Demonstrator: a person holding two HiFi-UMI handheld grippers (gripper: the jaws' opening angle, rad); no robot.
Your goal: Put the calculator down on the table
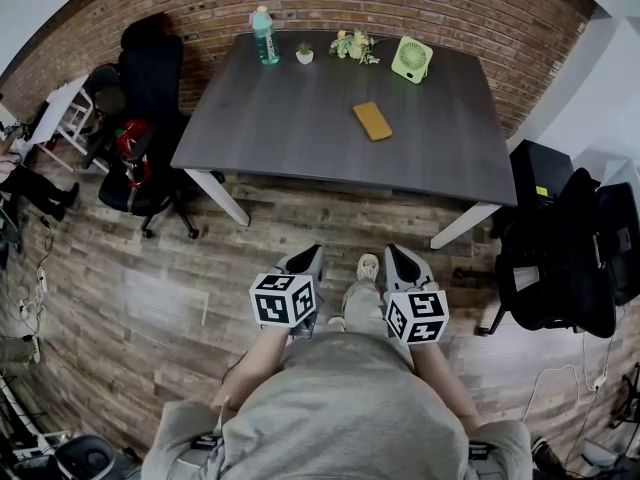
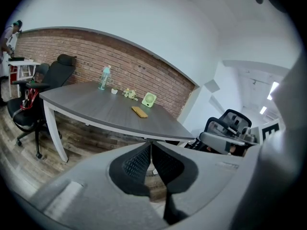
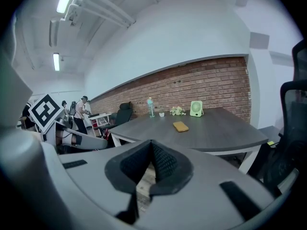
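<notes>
My left gripper (image 1: 308,259) is closed with nothing in it, its pads pressed together. My right gripper (image 1: 399,259) is closed and empty too. I hold both low in front of me over the wooden floor (image 1: 150,298), well apart from the counter (image 1: 290,128). The calculator (image 1: 372,121) lies flat on the counter, near the fan (image 1: 411,59), with a bottle (image 1: 264,36) at the far edge.

The flat yellow rectangular object (image 1: 372,121), centre frame, is too small to show any keys; the black office chair (image 1: 560,258) is cropped at the right edge.
</notes>
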